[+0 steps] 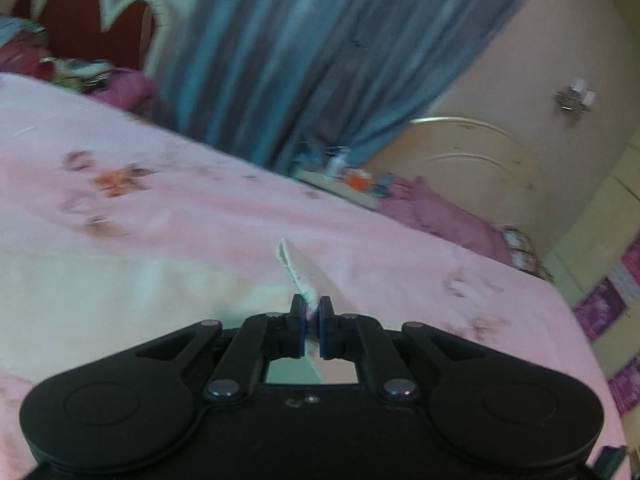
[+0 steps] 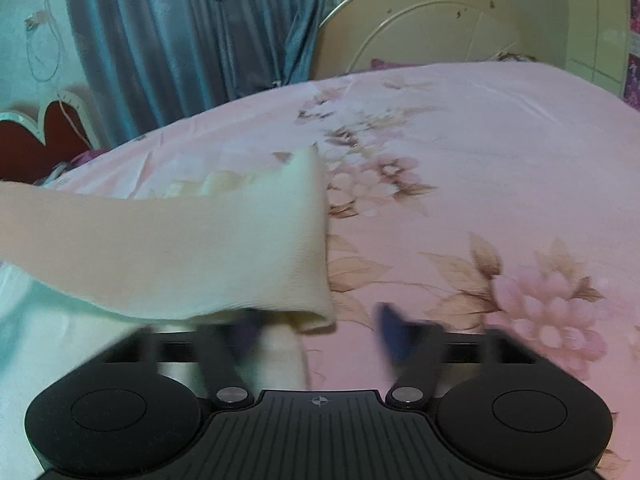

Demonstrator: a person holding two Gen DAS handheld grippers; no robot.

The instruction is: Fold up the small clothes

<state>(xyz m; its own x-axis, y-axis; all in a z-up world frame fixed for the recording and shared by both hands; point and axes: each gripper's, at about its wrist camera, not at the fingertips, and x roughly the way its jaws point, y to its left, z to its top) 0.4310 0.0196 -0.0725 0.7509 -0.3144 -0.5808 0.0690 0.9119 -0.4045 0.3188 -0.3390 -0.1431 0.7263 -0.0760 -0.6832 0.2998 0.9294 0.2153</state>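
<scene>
One cream garment (image 2: 200,248), edge lifted, ribbed.

Matt cream knit cloth (image 2: 200,248), ribbed edge; smooth pink floral bedsheet (image 2: 460,152); matt black plastic left claw (image 1: 312,312).

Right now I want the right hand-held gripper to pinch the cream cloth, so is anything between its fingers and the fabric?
Nothing visible blocks it. The right hand-held gripper is open, and the lifted edge of the cream cloth hangs just over its left finger. The left hand-held gripper is shut on another edge of the cloth.
</scene>
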